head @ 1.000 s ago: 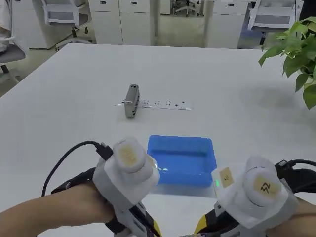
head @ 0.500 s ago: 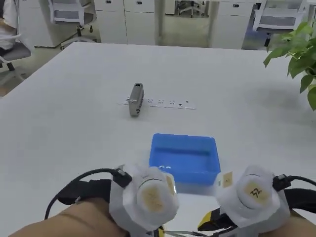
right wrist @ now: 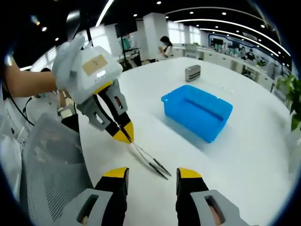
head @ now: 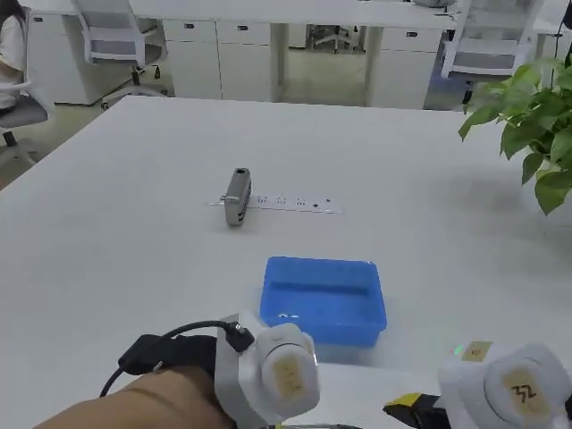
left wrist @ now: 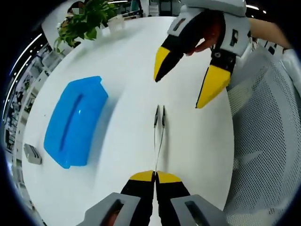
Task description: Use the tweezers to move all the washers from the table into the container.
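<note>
The blue container [head: 322, 299] sits on the white table [head: 134, 223] in front of me. My left gripper [left wrist: 154, 175] is shut on thin metal tweezers [left wrist: 160, 132], whose tips point over bare tabletop to the right of the container [left wrist: 75, 122]. In the head view the left gripper [head: 268, 380] is low, just near of the container's left corner. My right gripper [right wrist: 153, 181] is open and holds nothing; the tweezers [right wrist: 148, 160] end just ahead of its jaws. It sits at the bottom right of the head view [head: 514, 393]. I cannot make out any washers.
A white power strip [head: 290, 203] with a grey adapter [head: 237, 195] lies beyond the container. A potted plant [head: 532, 125] stands at the right edge. Office chairs [head: 116, 40] and cabinets stand past the table's far edge. A mesh chair [left wrist: 268, 141] is close to the near edge.
Both grippers have drawn back toward me, off the container's near edge. The head camera has tilted a little.
</note>
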`<state>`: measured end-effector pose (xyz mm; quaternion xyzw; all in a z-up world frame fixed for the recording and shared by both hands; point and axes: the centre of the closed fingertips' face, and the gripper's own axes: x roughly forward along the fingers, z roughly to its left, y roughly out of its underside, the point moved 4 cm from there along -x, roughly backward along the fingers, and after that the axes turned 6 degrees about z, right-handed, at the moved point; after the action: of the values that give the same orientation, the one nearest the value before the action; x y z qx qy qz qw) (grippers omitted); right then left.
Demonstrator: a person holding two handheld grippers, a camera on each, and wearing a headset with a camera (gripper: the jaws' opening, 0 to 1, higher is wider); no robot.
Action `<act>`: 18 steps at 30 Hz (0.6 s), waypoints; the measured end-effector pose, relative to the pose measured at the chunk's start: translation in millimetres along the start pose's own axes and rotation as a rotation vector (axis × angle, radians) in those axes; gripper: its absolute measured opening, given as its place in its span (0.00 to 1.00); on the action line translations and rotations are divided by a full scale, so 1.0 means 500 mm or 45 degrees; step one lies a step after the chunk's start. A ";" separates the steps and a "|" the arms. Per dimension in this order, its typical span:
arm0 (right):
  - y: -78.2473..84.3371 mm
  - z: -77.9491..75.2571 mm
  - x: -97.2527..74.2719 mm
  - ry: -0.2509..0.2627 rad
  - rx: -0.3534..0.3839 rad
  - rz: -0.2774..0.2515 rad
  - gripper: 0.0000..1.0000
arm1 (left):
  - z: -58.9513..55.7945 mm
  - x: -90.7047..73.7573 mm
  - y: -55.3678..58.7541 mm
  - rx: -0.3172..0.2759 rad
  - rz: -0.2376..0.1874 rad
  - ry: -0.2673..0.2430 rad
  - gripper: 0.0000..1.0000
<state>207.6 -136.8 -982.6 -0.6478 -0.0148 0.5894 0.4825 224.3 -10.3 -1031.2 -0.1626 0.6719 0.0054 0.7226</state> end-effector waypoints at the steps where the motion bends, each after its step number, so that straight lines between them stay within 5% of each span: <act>1: 0.000 0.000 -0.009 0.019 0.039 -0.024 0.43 | 0.000 0.002 -0.001 0.010 0.005 -0.001 0.00; 4: 0.002 -0.001 -0.038 0.094 0.118 -0.111 0.50 | 0.000 0.005 0.000 0.027 0.033 -0.019 0.00; 11: 0.016 0.009 -0.076 0.245 0.185 -0.172 0.68 | 0.001 0.018 0.013 0.011 0.115 -0.052 0.00; 15: 0.014 0.015 -0.094 0.279 0.210 -0.230 0.79 | 0.004 0.010 0.018 -0.068 0.099 -0.079 0.08; 18: 0.008 0.017 -0.103 0.294 0.245 -0.272 0.90 | 0.002 -0.009 0.025 -0.188 0.026 -0.103 0.15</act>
<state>182.8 -164.1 -945.4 -0.6568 0.0286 0.4551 0.6005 221.8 2.9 -1029.9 -0.2083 0.6416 0.0688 0.7350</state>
